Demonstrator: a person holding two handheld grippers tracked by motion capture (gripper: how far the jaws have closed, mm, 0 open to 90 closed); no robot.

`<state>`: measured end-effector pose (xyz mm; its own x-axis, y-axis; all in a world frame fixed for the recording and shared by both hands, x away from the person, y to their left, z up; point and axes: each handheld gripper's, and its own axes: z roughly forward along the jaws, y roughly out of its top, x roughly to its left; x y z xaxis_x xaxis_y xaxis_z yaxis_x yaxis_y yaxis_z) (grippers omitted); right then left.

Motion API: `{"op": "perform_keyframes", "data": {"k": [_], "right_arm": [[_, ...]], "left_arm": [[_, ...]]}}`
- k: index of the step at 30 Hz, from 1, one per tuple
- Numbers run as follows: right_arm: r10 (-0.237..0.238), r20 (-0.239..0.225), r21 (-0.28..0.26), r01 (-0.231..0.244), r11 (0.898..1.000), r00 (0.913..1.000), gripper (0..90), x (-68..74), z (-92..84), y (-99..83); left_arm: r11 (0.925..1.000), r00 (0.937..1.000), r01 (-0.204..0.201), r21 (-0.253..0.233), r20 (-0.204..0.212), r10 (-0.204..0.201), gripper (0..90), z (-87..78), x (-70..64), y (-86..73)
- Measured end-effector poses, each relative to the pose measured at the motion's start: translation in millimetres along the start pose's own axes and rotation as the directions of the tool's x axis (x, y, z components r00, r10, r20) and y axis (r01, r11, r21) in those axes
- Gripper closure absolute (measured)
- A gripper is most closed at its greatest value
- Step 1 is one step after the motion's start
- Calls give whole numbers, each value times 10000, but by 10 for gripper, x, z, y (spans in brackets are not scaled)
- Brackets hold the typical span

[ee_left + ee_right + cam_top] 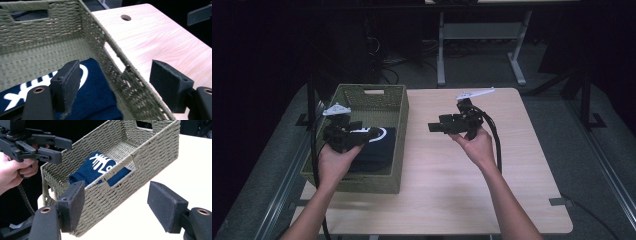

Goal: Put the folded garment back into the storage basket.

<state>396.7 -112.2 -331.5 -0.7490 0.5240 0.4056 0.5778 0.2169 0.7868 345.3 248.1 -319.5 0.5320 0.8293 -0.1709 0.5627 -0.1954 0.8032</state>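
Note:
An olive woven basket stands on the left part of the wooden table. Inside it lies a folded navy cloth with white print. My left gripper hovers over the basket's near half, open. In the left gripper view one jaw is above the cloth and the other is outside the basket wall. My right gripper is held above the table's middle, pointing at the basket, open. The right gripper view faces the basket and cloth.
The left gripper appears in the right gripper view above the basket's far corner. The tabletop has a round hole near its back edge. Another table's legs stand on the dark floor behind. Bare tabletop lies right of the basket.

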Motion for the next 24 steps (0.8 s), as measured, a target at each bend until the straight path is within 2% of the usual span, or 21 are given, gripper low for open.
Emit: {"op": "perform_keyframes", "data": {"k": [7, 10, 21, 24], "right_arm": [[193, 148, 74, -194, 9998, 9997, 291, -47, -124, -56], [214, 211, 15, -214, 9998, 9995, 290, -69, -176, -77], [217, 384, -140, -212, 9997, 9990, 290, -134, -354, -153], [305, 469, -134, -299, 9995, 9984, 290, -160, -404, -189]], "left_arm": [[9999, 9997, -150, -34, 188, 151, 235, 54, -117, 10], [9995, 9991, -303, 49, 293, 301, 233, 86, -167, 15], [9989, 9972, -464, -72, 592, 467, 222, 135, -298, 57], [9984, 9957, -560, -111, 738, 567, 219, 175, -372, 68]]}}
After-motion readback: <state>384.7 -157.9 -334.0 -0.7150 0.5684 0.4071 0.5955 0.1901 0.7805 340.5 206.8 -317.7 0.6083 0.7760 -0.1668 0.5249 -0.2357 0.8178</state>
